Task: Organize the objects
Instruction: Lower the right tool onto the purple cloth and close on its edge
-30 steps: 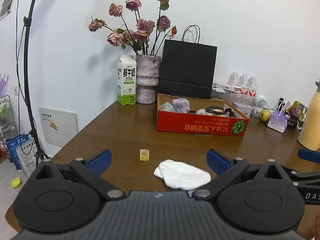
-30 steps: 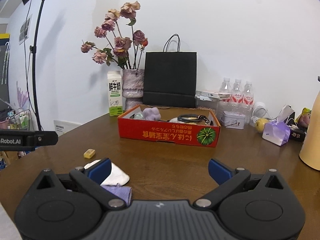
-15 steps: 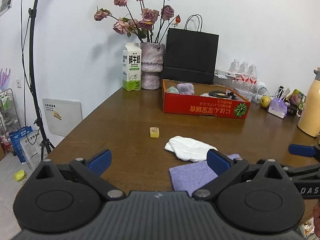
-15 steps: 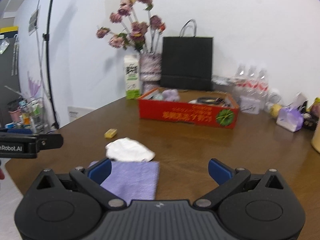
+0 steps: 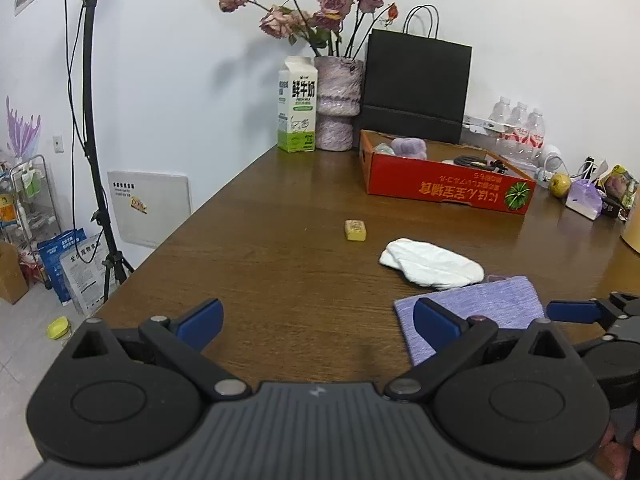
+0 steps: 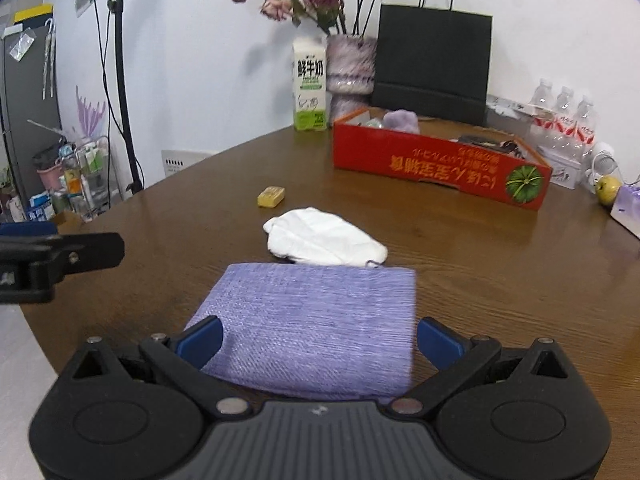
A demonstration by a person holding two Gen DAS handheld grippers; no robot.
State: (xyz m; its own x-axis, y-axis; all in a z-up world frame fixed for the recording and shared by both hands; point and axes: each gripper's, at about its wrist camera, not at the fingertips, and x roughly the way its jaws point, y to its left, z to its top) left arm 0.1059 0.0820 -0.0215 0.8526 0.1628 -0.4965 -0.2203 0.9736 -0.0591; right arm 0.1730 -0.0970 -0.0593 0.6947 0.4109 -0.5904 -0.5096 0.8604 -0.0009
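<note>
Between the fingers of your right tool [image 6: 318, 342] lies the purple cloth [image 6: 316, 320], flat on the counter [image 6: 480, 264], its near edge running under the tool body. Both jaws stand wide apart and hold nothing. If this cloth is the next thing to tidy, I judge the step to be a pick: lower the fingertips until one edge of the cloth sits between them, pinch a fold rather than the flat face, and lift slowly so it does not drag the white cloth [image 6: 324, 236], which touches its far edge just ahead.

Your left tool [image 5: 316, 320] is also spread open and empty, over bare wood to the left of the purple cloth [image 5: 480, 308]; its right finger overlaps the cloth's near corner in view, though I cannot tell whether it touches. Keep it clear of the other tool's path.

Ahead and left of both cloths sits a small yellow block [image 6: 271, 196], apart from them. Farther on is the red box [image 6: 440, 164], the likely place for loose things, with a purple lump and dark cable inside.

Most of the box floor is hidden behind its front wall. The cloth's near edge is covered by the tool, so its thickness and folds are unclear. The block's label is too small to read.
</note>
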